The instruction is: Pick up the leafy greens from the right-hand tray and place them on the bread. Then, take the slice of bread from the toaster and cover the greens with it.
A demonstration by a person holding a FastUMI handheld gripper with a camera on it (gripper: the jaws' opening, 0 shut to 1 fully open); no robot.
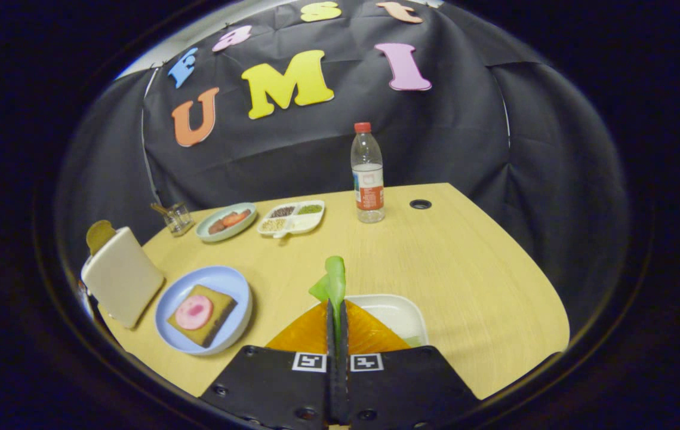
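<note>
The leafy greens (332, 283) are clamped between the gripper's (337, 310) closed fingers, above the white tray (402, 313); the bread (203, 315) on the blue plate (226, 280) is seen left of that tray.

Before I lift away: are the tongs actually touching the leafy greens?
Touching. The gripper view shows the tongs closed together on the leafy greens, both fingers pressed against the leaf, which sticks up beyond their tips above the white tray.

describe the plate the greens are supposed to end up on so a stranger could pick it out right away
On the wooden table, look left of the fingers, which are shut on the leafy greens, to the cream toaster. Right beside it sits the light blue round plate. Unlike the green plate further back, it holds a square bread slice topped with a pink round slice.
</note>
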